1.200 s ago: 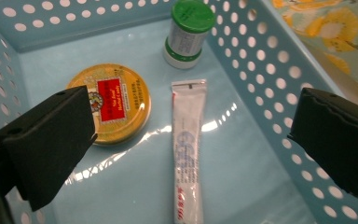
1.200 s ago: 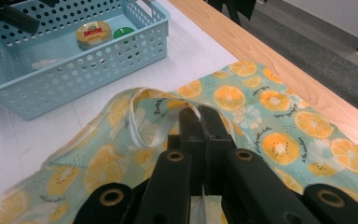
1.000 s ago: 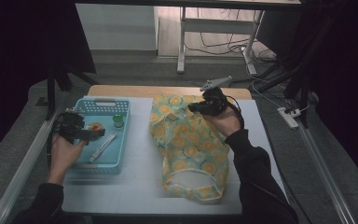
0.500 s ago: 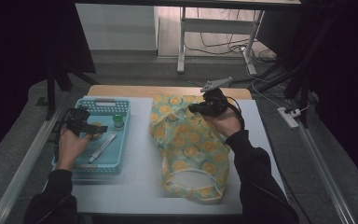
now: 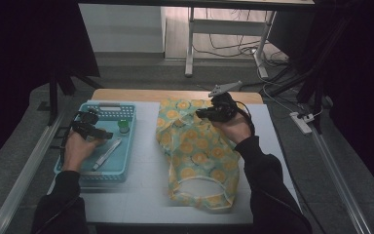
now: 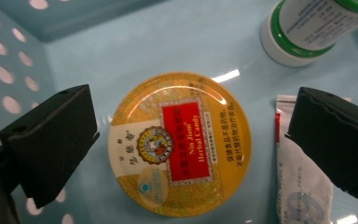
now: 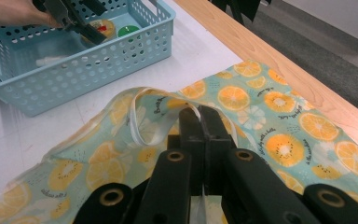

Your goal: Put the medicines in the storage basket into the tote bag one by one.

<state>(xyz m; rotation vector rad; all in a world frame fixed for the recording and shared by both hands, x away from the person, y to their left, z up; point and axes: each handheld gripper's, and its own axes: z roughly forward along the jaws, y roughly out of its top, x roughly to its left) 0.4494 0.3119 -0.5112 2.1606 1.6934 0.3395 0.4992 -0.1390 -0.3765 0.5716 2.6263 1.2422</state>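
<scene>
Candy tin [image 6: 179, 144] between spread jaws

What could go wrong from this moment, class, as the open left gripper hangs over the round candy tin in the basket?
1. The left gripper brackets the candy tin, but its right-hand jaw overlaps the sachet in view; closing might pinch that too.
2. The green-capped bottle lies close by and could be knocked.
3. The right gripper seems clamped on the fruit-print bag; pulling might drag the cloth across the table.
</scene>
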